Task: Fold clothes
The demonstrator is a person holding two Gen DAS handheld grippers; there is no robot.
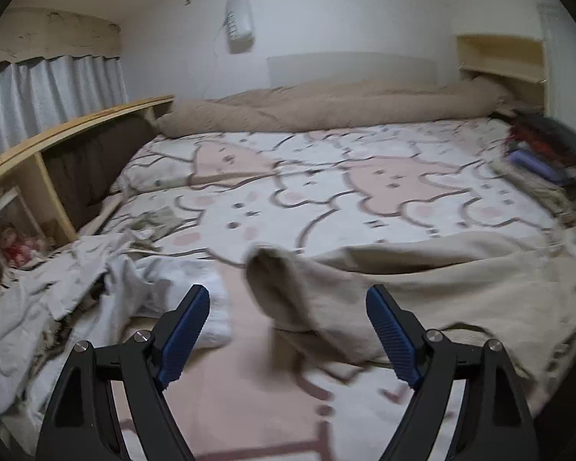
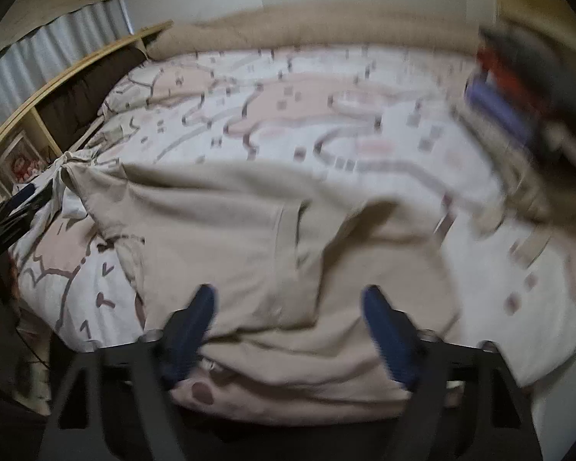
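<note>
A beige garment (image 2: 272, 246) lies spread and rumpled on the bed's patterned sheet (image 2: 288, 107), near the front edge. In the left wrist view its sleeve end (image 1: 288, 288) reaches toward the left, the body (image 1: 460, 292) spreading to the right. My left gripper (image 1: 288, 326) is open and empty, hovering just before the sleeve. My right gripper (image 2: 288, 319) is open and empty above the garment's near hem. The right wrist view is motion-blurred.
A heap of light grey clothes (image 1: 76, 292) and a white folded item (image 1: 207, 299) lie at the left. A stack of folded dark clothes (image 1: 545, 153) sits at the right. A tan duvet (image 1: 326, 107) lies along the far wall. A wooden shelf (image 1: 57, 146) borders the left.
</note>
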